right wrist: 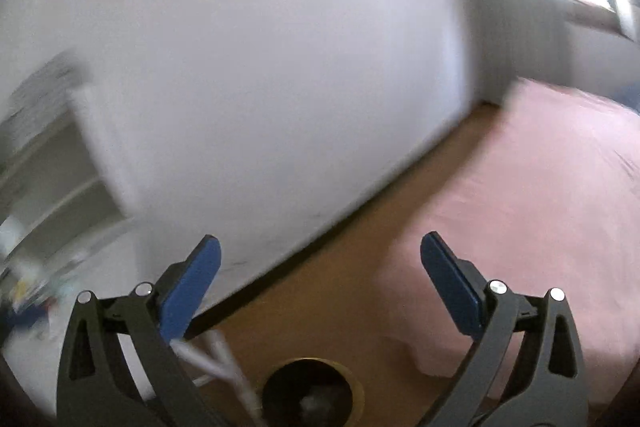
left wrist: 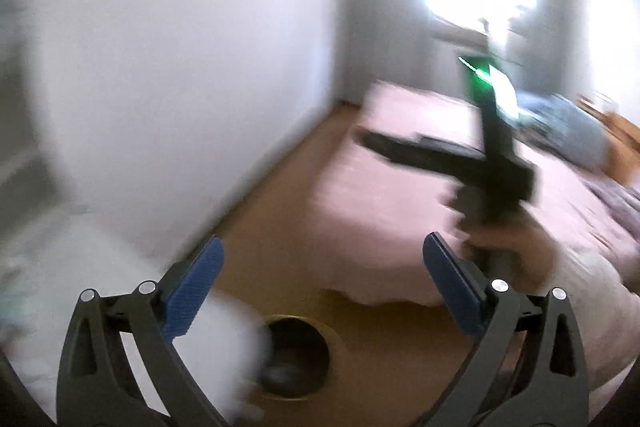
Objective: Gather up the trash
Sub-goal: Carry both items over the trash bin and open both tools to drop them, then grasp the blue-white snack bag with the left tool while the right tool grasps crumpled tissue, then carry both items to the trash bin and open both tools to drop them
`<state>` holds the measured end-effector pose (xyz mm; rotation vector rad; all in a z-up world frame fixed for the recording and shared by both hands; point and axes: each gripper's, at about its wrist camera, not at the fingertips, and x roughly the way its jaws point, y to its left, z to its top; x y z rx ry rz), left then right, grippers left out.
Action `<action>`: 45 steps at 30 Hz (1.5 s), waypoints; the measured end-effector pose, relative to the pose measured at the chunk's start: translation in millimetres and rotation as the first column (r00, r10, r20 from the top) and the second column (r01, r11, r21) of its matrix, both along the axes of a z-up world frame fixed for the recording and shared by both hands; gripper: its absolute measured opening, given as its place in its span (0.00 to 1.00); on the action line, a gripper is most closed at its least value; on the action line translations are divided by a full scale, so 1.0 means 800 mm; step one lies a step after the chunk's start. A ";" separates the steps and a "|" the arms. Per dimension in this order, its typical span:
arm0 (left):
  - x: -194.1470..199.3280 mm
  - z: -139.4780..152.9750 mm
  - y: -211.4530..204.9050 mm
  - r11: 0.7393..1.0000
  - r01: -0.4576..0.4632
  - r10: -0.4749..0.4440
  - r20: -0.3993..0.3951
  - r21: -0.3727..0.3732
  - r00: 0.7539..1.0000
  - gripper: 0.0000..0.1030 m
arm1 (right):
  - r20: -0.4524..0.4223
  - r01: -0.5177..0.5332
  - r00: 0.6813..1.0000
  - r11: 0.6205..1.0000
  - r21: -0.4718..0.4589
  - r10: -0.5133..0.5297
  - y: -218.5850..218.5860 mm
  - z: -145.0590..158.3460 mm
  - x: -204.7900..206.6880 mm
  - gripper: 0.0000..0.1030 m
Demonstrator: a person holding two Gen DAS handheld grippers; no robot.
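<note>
Above a round bin [right wrist: 312,393] on the wooden floor [right wrist: 332,291], between wall and pink bed [right wrist: 540,195], the left claw [left wrist: 322,255] and right claw [right wrist: 320,253] gape wide and empty; something pale, probably trash, lies inside, suggesting a drop.

The bin [right wrist: 310,393] is cut off below — its contents too blurred to tell.
</note>
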<state>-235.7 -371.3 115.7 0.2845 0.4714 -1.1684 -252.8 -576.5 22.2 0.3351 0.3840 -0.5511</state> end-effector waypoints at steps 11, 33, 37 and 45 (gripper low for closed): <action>0.227 -0.033 0.407 0.560 -0.809 0.819 0.033 0.178 0.573 0.94 | -0.208 -0.737 0.645 0.671 0.084 0.735 0.324 -0.053 0.246 0.94; 0.397 -0.107 0.569 0.366 -0.869 0.917 -0.289 0.331 0.276 0.80 | -0.455 -0.830 0.418 0.534 0.161 0.787 0.452 -0.122 0.369 0.48; 0.391 -0.120 0.584 0.451 -0.844 0.861 -0.392 0.292 0.324 0.25 | -0.438 -0.837 0.404 0.518 0.178 0.803 0.451 -0.122 0.362 0.39; 0.337 -0.083 0.592 0.412 -0.880 0.891 -0.307 0.236 0.335 0.22 | -0.360 -0.831 0.458 0.535 0.152 0.813 0.437 -0.090 0.349 0.37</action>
